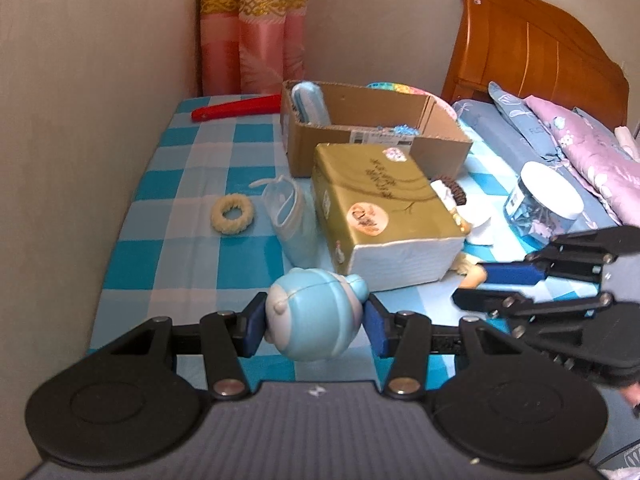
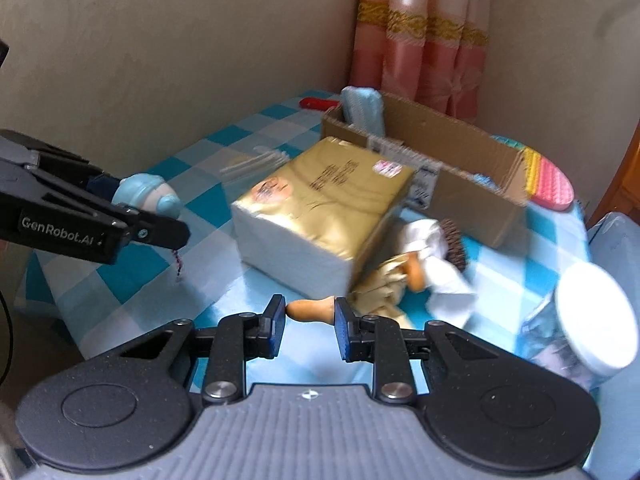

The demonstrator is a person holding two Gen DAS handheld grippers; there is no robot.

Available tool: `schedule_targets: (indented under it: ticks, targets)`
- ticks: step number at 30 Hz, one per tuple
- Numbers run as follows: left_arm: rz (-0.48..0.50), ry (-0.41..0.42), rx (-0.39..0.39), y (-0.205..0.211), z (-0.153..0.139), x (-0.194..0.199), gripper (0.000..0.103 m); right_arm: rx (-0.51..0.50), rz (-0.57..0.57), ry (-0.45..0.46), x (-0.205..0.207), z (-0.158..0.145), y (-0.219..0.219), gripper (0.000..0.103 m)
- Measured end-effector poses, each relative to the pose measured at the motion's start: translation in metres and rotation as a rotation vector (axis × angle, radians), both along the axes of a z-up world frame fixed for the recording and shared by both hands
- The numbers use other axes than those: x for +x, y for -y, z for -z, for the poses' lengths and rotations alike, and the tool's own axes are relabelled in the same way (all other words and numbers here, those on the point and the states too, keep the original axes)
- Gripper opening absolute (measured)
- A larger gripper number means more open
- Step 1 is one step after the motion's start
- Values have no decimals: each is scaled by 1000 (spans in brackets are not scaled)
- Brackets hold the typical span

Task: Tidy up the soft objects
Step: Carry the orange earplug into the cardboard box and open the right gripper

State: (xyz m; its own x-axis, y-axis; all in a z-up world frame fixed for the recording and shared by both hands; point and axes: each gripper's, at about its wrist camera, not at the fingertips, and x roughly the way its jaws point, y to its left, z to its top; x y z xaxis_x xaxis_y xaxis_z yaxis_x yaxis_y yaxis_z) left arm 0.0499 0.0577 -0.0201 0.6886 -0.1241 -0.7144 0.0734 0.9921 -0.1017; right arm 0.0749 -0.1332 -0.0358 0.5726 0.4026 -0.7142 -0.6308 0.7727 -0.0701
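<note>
Pick step, both hands loaded. Left gripper [image 1: 316, 322] clamped on blue round toy [image 1: 314, 314], just in front of the gold tissue pack [image 1: 376, 204]. Right gripper [image 2: 310, 322] pinched on the doll's leg [image 2: 310, 310]; doll [image 2: 416, 264] lies at the pack's right side. Next, I'd guess: carry both past the pack into the cardboard box [image 1: 440, 146] w/o dragging the pack along.

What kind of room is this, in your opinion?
Most likely a bedroom in a home. A wooden headboard stands against the wall with pillows in front of it, and pink curtains hang in the corner.
</note>
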Motion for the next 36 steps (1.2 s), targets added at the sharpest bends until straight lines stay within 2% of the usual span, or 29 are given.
schedule_targets:
  ticks: [9,17,24,28,29,31,33,36]
  targets:
    - [8,26,2,7,-12,8,49,16,41,80,33,-41,26,30]
    - [11,26,9,11,-15,17,49,38,97,160,99,-71,35,30]
    - [-15,12,17,10,-13,24,49,25,119,178,168,-78,27,30]
    - [-29,4,26,9,-12,27,49,5,139,147,207,-70,19,31]
    - [-32,3,25,9,-12,28,49,4,147,140,215,-68,18,33]
    - [-38,2,23,8,-13,30,49,-1,152,124,227,-64,17,51]
    - [-44,0,24,8,-13,32,49,-2,170,129,232,-61,18,89]
    - [-54,-3,27,7,-13,35,49,43,156,138,224,-63,24,103]
